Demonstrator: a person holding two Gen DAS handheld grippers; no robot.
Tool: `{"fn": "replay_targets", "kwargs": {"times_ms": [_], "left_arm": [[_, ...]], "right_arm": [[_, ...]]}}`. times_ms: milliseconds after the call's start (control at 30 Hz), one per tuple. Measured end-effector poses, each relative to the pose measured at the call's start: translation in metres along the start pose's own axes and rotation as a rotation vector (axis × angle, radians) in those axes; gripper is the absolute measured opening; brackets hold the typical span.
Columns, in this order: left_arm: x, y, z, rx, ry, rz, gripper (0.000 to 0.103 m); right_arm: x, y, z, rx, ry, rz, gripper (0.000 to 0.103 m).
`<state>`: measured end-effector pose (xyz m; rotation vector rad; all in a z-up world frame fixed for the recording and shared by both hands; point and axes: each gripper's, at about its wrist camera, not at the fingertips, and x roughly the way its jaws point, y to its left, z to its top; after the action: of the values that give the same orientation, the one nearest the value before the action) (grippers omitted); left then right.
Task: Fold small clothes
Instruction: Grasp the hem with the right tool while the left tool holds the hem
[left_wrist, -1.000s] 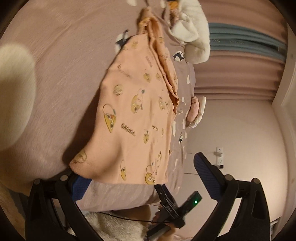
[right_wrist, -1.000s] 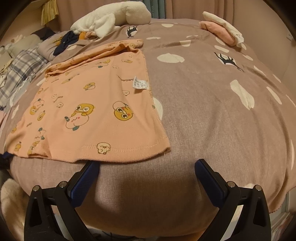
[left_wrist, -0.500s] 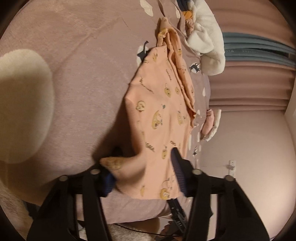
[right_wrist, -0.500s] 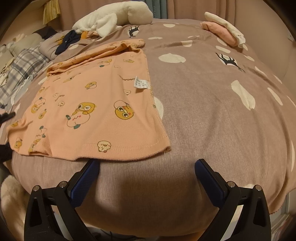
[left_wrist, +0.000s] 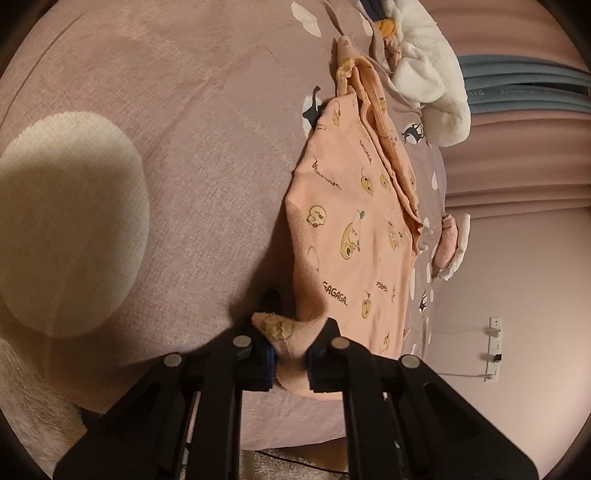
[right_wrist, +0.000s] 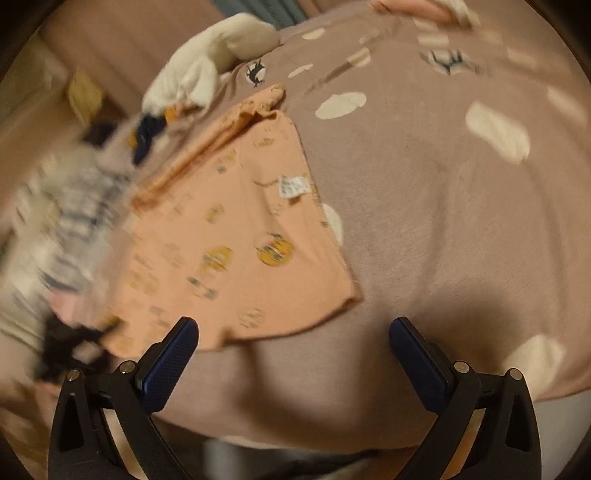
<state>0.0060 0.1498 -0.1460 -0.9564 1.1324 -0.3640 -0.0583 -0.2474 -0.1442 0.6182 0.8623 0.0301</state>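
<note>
Mauve bedding fills most of the left wrist view: a bed cover (left_wrist: 207, 155) printed with cream blobs and small dark animal shapes, lit warmly, with pink pleated curtains (left_wrist: 517, 177) and a plain wall carrying a white socket strip (left_wrist: 494, 347) on the right side of the tilted frame. On the bed lies the peach garment (left_wrist: 354, 236), printed with yellow cartoon figures and the word GAGAGA, mostly flat, with a folded ridge along its far edge. A white fluffy item (left_wrist: 432, 85) sits beyond it, and a small pink-and-white bundle (left_wrist: 448, 245) lies near the bed's edge. The left gripper (left_wrist: 290, 363) is low at the near corner of the garment, its jaws closed on a bunched bit of the peach fabric, which is raised off the cover there and casts a shadow beside it.

From the right wrist view, blurred by motion, the same bed cover (right_wrist: 424, 206) spreads wide, with the peach garment (right_wrist: 236, 240) lying left of centre, a white care label (right_wrist: 293, 185) near its right edge. Plaid and dark clothes (right_wrist: 74, 221) are heaped at the left, too smeared to tell apart, and the white fluffy item (right_wrist: 207, 66) lies at the far side. The right gripper (right_wrist: 293, 354) hovers over the near hem, jaws wide apart and holding nothing, the left fingertip (right_wrist: 168, 363) just over the hem.
</note>
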Motion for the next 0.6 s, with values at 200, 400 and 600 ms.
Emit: {"fn": "replay_targets", "kwargs": {"times_ms": [200,400,600], "left_arm": [[0.001,-0.001,0.000,0.014,0.008,0.006,0.009],[0.003,-0.003,0.000,0.014,0.009,0.019,0.008],[0.004,-0.008,0.002,0.016,0.011,0.047,0.007]], "right_arm": [[0.016,-0.012,0.007,0.172,0.063,0.253,0.103],[0.027,-0.006,0.015,0.227,0.037,0.280,0.083],[0.032,-0.019,0.010,0.248,0.049,0.172,0.020]]}}
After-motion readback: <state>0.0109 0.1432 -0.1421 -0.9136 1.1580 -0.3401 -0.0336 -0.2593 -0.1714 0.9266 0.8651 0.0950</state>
